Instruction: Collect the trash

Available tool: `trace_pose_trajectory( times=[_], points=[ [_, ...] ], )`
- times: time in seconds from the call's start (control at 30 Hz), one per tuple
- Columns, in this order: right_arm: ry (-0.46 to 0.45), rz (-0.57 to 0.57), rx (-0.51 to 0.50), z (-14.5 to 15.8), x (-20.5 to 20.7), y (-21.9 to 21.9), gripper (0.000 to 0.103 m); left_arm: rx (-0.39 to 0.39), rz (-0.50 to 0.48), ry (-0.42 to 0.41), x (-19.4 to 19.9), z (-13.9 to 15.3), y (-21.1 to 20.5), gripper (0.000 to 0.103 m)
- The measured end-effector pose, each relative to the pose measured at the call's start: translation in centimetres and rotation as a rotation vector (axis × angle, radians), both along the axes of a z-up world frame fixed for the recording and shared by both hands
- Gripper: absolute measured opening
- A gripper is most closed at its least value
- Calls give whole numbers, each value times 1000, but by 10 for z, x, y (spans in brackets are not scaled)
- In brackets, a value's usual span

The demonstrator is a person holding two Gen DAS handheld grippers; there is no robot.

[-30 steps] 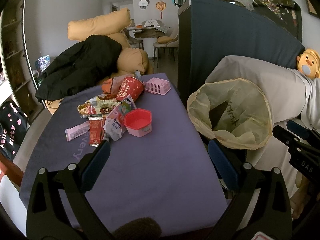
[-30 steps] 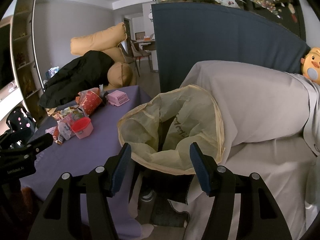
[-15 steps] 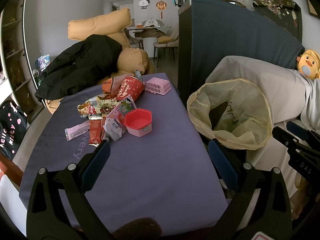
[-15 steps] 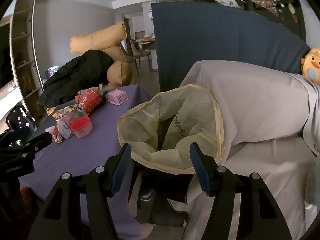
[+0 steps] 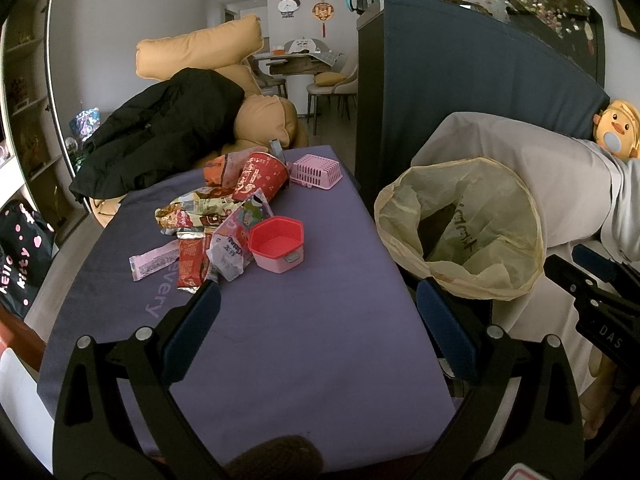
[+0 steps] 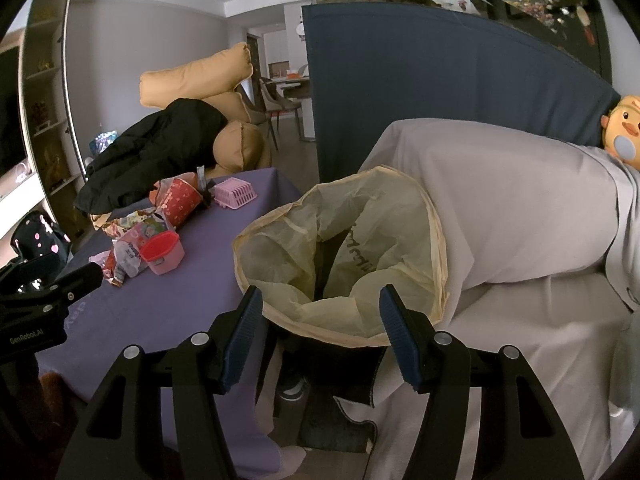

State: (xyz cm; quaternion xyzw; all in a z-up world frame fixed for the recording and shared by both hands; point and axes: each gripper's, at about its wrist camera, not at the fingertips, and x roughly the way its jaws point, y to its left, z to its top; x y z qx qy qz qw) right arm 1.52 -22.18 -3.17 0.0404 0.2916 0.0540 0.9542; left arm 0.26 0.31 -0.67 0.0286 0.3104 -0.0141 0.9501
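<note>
A pile of snack wrappers (image 5: 200,236) lies on the purple table (image 5: 296,344), with a red paper cup (image 5: 260,178) on its side and a red-and-pink tub (image 5: 278,244). A bin lined with a yellow bag (image 5: 464,224) stands open at the table's right edge. My left gripper (image 5: 318,300) is open and empty above the near table, short of the pile. My right gripper (image 6: 322,308) is open and empty, just in front of the bag's mouth (image 6: 340,256). The pile also shows in the right wrist view (image 6: 136,244).
A pink basket (image 5: 316,170) sits at the table's far edge. A black coat (image 5: 160,140) lies on tan cushions behind the table. A dark blue partition (image 5: 460,96) and a white-covered sofa (image 6: 500,208) flank the bin. A black bag (image 5: 20,256) stands at left.
Both grippers have barely moved; the right view has shifted slightly. Nothing was taken hold of or let go.
</note>
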Motion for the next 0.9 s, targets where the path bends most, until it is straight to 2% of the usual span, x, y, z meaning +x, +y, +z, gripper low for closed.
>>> trace_pose_trajectory(
  times=[0.9],
  points=[
    [6, -8, -6, 5, 10, 1, 58, -15, -7, 5, 4, 2, 0, 94]
  ],
)
